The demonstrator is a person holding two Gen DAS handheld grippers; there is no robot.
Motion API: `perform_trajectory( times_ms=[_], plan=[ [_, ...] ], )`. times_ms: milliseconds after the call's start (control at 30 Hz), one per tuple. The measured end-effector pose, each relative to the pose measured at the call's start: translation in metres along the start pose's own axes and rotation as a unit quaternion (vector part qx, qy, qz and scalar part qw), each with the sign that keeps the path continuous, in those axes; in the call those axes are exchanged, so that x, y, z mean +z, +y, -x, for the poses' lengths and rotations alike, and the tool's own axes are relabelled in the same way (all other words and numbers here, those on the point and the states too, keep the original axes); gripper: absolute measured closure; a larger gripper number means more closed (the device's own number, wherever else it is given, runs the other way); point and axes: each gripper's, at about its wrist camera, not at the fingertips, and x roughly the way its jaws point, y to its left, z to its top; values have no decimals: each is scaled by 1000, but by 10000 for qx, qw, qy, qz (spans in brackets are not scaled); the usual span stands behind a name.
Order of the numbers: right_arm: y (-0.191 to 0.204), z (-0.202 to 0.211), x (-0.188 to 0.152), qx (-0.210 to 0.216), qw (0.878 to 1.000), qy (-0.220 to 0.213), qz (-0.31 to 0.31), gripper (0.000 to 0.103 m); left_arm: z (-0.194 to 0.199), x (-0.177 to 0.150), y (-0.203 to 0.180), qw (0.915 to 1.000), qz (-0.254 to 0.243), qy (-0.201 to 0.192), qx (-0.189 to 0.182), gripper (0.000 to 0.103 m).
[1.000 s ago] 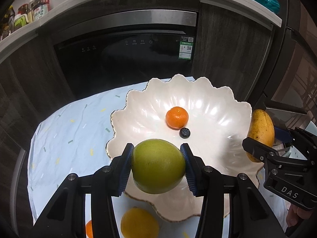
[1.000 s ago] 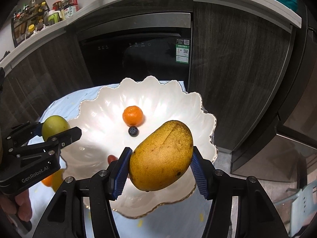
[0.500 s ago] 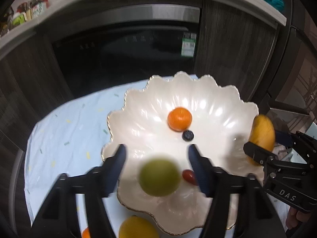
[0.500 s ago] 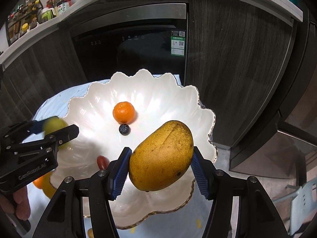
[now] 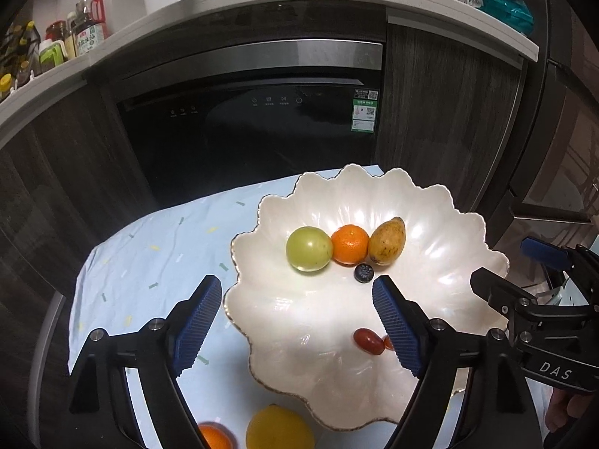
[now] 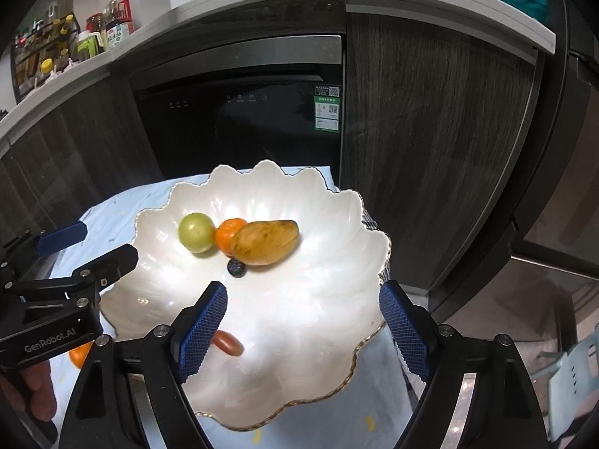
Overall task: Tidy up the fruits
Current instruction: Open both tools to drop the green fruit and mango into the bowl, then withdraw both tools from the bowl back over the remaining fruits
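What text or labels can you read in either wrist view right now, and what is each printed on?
"DAS": white letters on the body of the right claw, seen from the left wrist.
"GenRobot.AI": on the body of the left claw, seen from the right wrist.
Green sticker on the dishwasher door: QR code and print, too small to read.
Bottle labels on the counter: too blurred to read.

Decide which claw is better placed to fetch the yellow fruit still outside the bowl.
Probably the left claw: it is open, and the yellow fruit lies just below it; the right view doesn't clearly show that fruit.
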Motion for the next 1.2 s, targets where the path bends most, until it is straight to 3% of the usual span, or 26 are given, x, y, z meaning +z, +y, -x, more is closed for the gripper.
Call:
perform_trajectory(
  times_ms=[1200],
  plan=[
    [49,86,-26,109,9985,-441,305,19,102,-43,28,9988,198,-355,256,19]
  ],
)
